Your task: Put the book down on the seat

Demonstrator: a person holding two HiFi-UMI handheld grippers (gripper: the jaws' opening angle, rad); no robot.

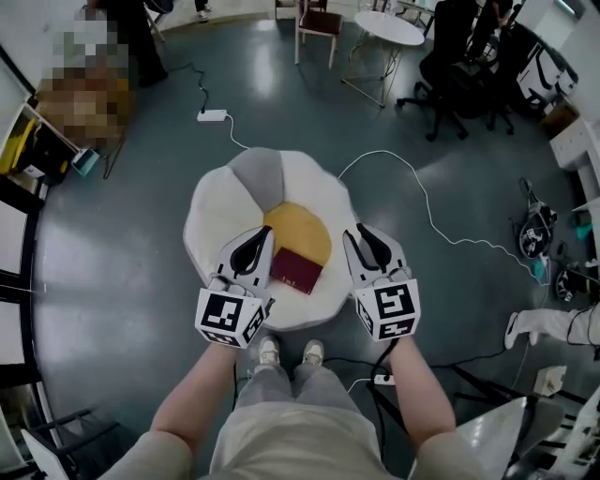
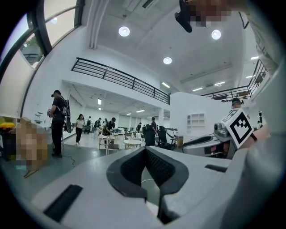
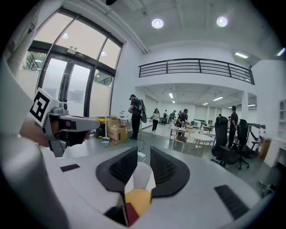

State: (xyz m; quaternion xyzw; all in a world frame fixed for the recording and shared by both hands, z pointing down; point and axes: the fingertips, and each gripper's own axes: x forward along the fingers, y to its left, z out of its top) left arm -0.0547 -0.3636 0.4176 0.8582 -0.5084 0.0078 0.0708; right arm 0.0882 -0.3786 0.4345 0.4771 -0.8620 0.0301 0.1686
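Observation:
A dark red book [image 1: 297,270] lies flat on the flower-shaped seat [image 1: 220,202], at the front edge of its yellow centre. My left gripper [image 1: 255,242] hovers just left of the book, its jaws together and holding nothing. My right gripper [image 1: 359,239] hovers just right of the book, a narrow gap between its jaws. In the right gripper view the gripper [image 3: 144,154] is open over the seat [image 3: 140,176], and a corner of the book [image 3: 130,214] shows below the gap. In the left gripper view the gripper [image 2: 145,152] is shut with nothing in it.
The person's shoes [image 1: 269,352] stand at the seat's front edge. A white cable [image 1: 422,202] curves across the floor to the right, and a power strip [image 1: 212,115] lies beyond the seat. A round table [image 1: 389,26] and office chairs [image 1: 459,84] stand far back.

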